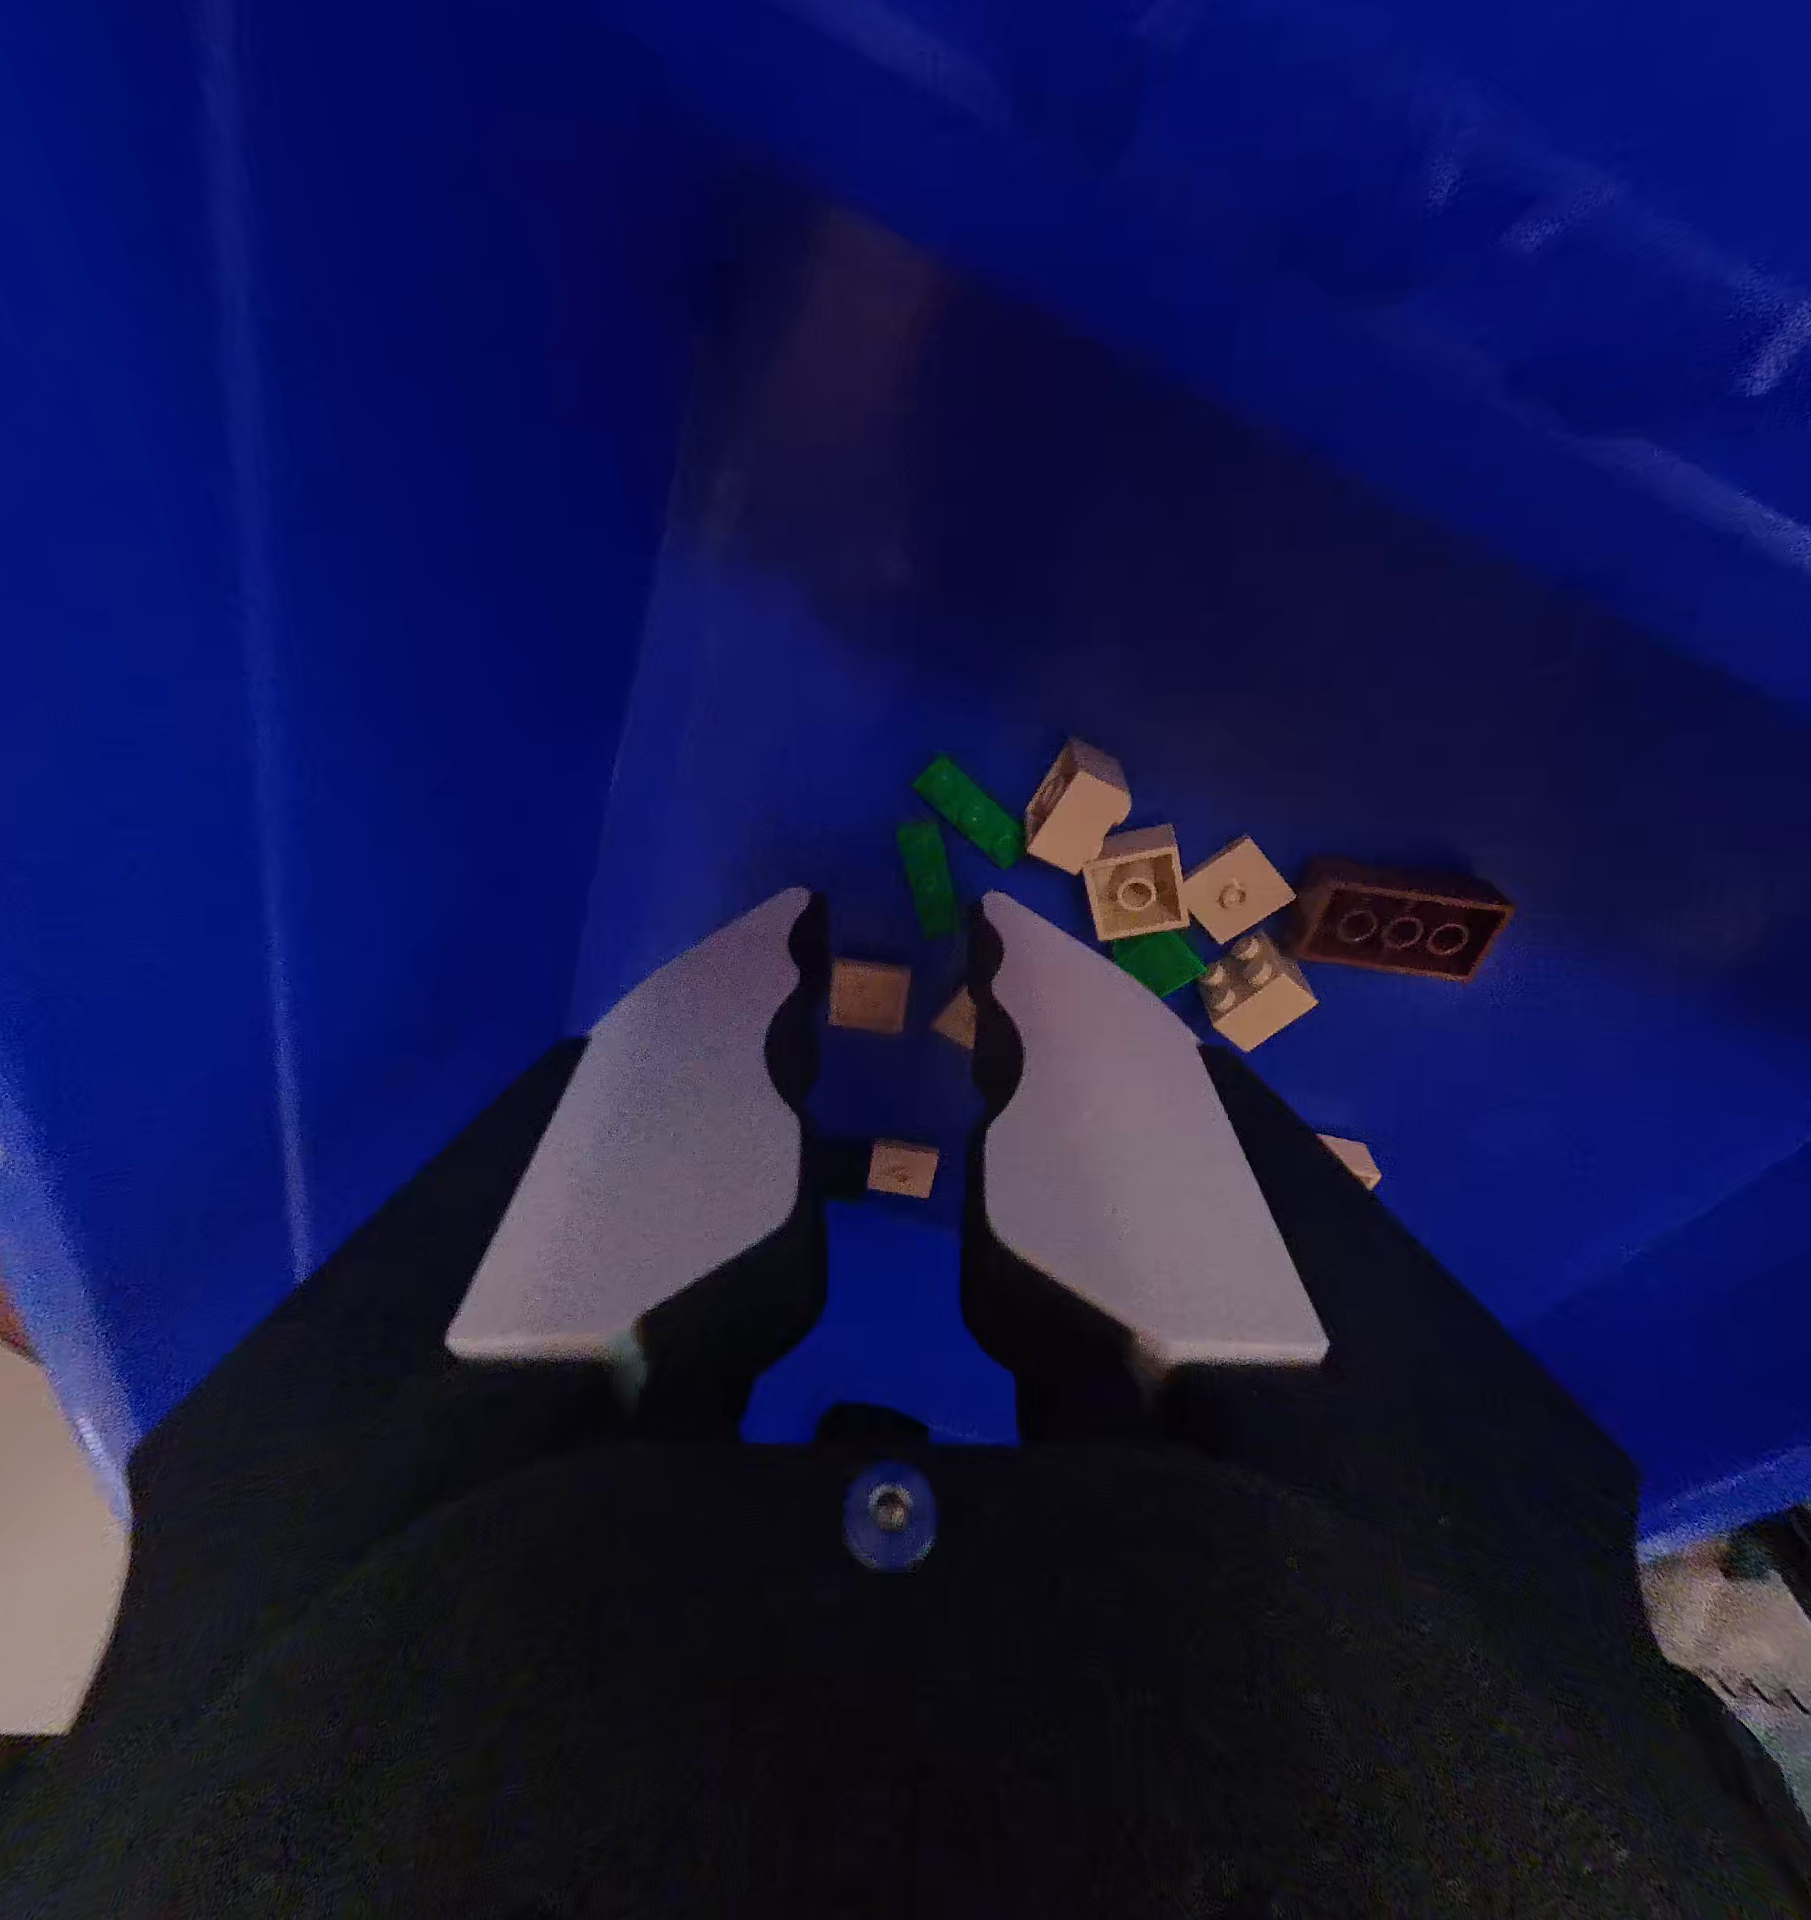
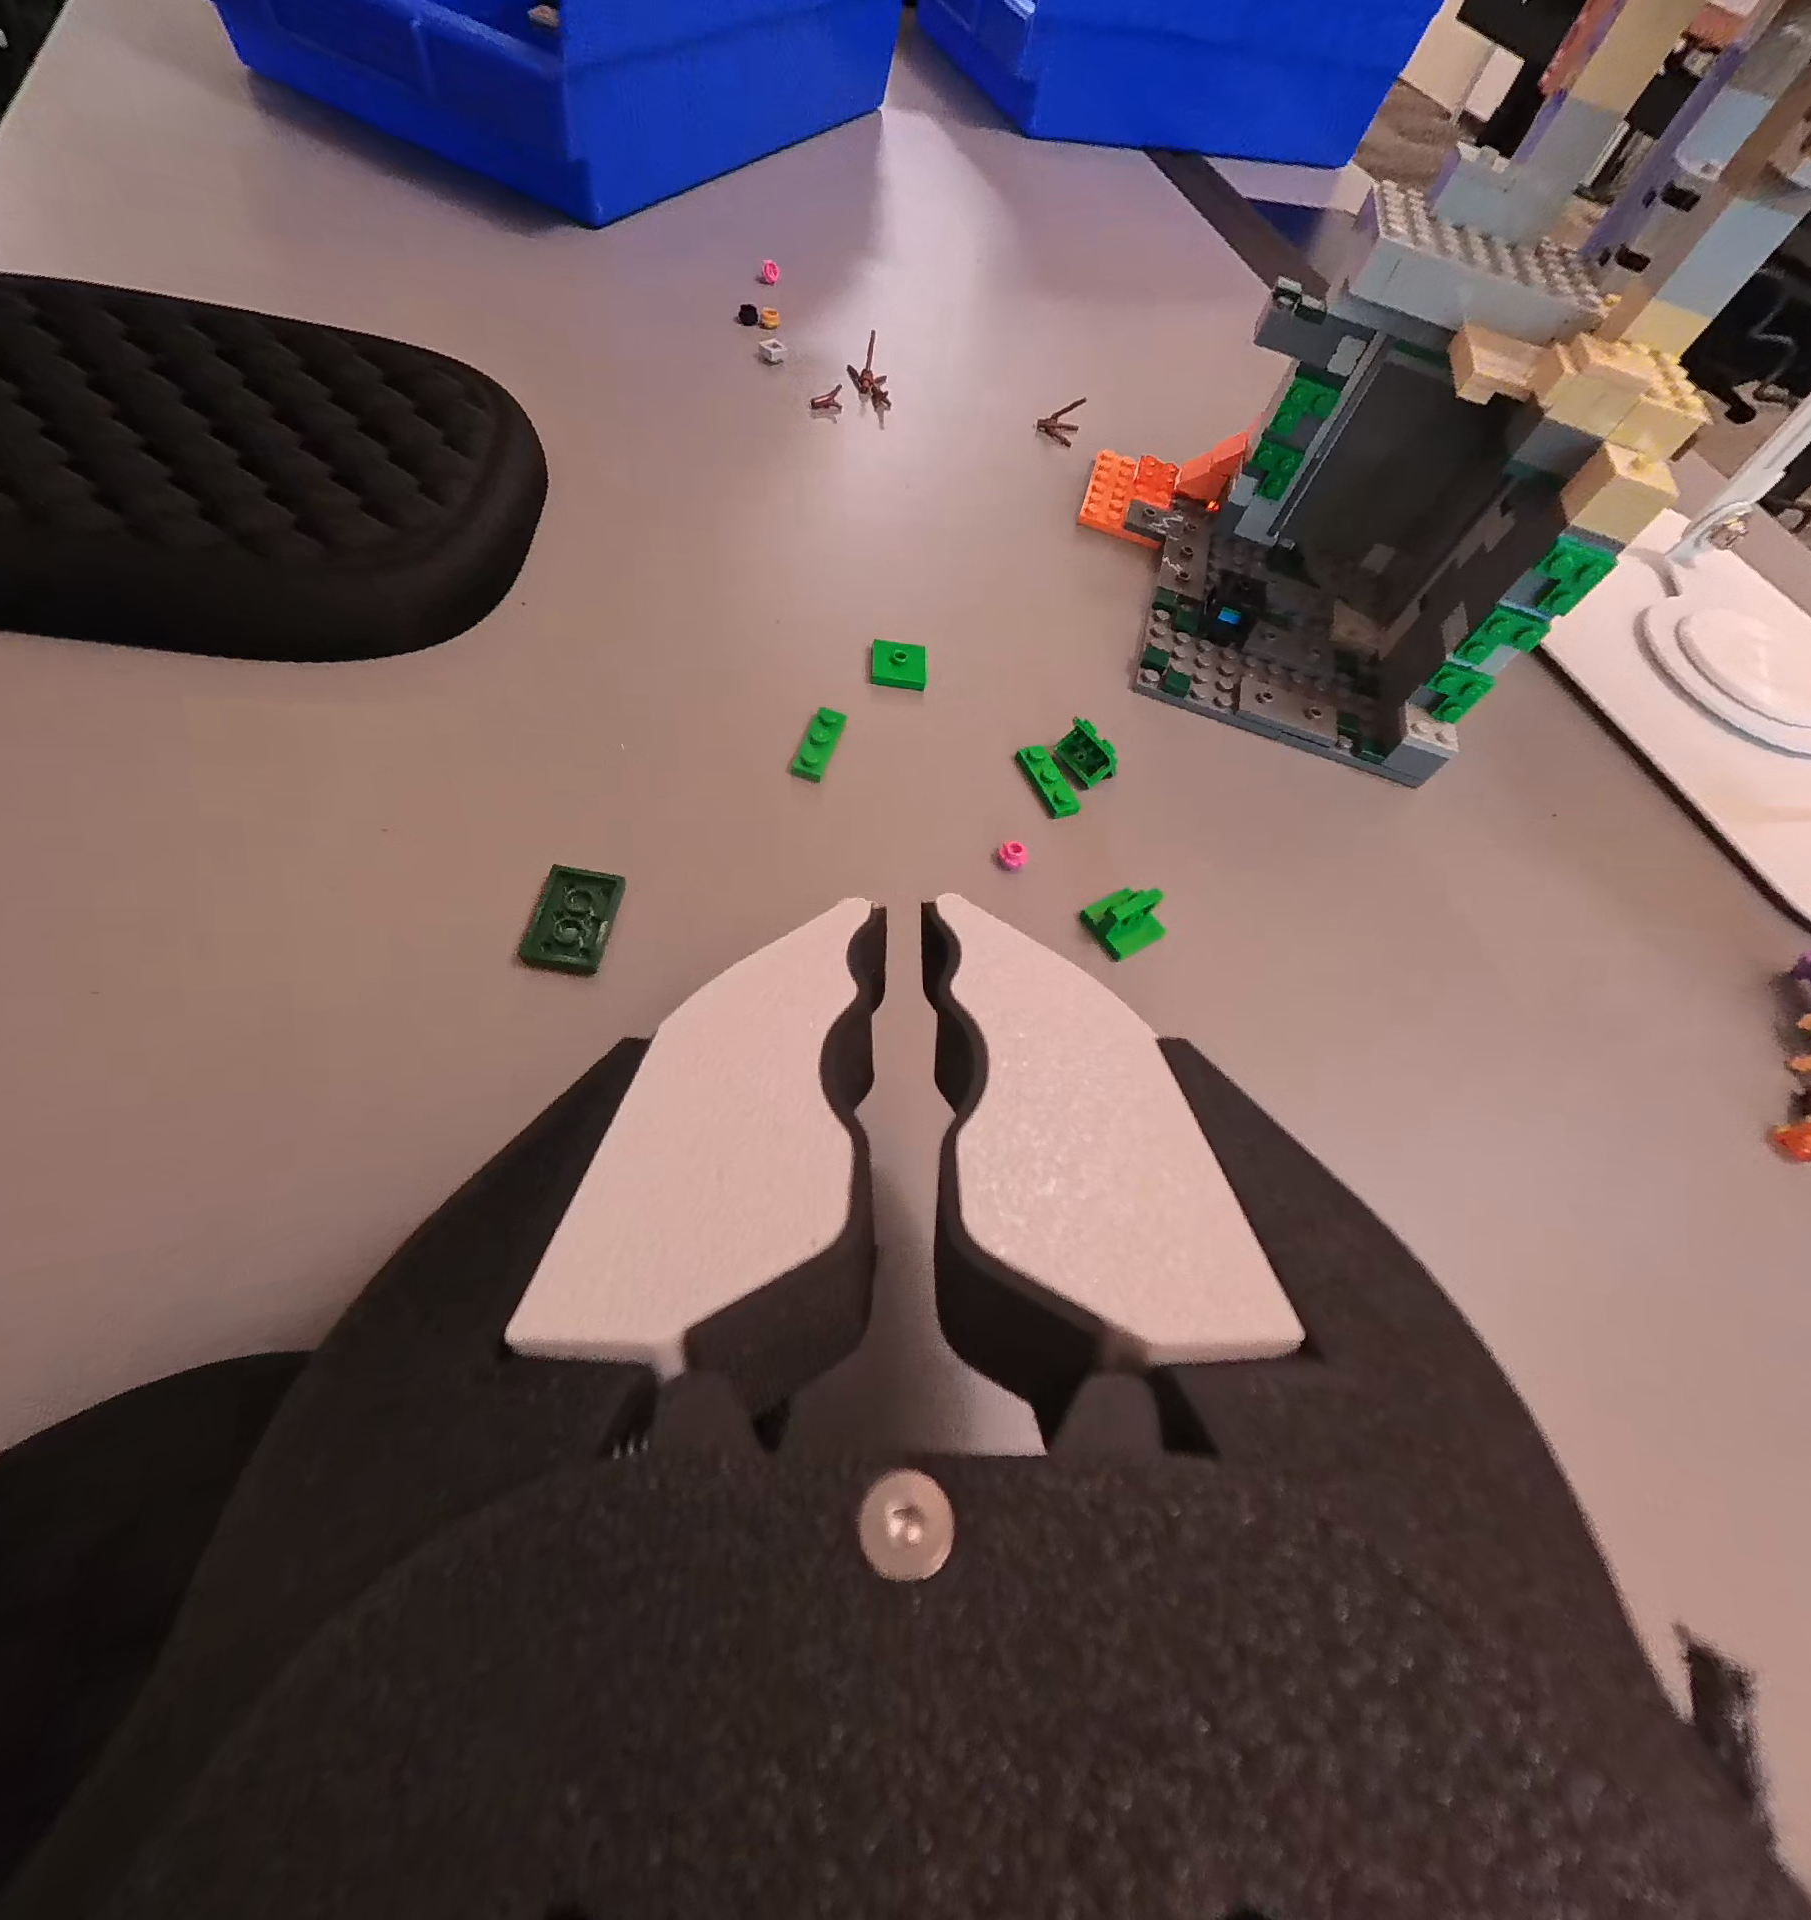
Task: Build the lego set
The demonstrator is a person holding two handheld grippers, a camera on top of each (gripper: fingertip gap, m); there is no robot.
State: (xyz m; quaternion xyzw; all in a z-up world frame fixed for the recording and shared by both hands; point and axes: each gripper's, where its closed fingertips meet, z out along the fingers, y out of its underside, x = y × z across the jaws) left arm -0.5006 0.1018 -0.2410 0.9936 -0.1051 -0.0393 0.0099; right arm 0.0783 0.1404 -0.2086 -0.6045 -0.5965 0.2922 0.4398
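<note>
My left gripper (image 1: pixel 896 914) is open and reaches down inside a blue bin (image 1: pixel 361 520). A small tan brick (image 1: pixel 869 994) lies on the bin floor between its fingertips, and another tan piece (image 1: pixel 901 1166) lies farther back between the fingers. Several tan bricks (image 1: pixel 1136 883), green plates (image 1: pixel 968 808) and a dark brown brick (image 1: pixel 1400 920) lie just right of the tips. My right gripper (image 2: pixel 903 909) is shut and empty, low over the grey table (image 2: pixel 257 831). The part-built lego model (image 2: pixel 1400 540) stands ahead of it to the right.
Loose green plates (image 2: pixel 898 663), a dark green plate (image 2: pixel 572 918), a green bracket piece (image 2: pixel 1124 920) and a pink stud (image 2: pixel 1012 854) lie ahead of the right gripper. Two blue bins (image 2: pixel 589 94) stand at the back. A black pad (image 2: pixel 205 468) lies left, a white base (image 2: pixel 1711 675) right. Across from one pair of fingers to the other is roughly 60 cm. About 7 cm separates my right fingertips from the dark green plate (image 2: pixel 572 918).
</note>
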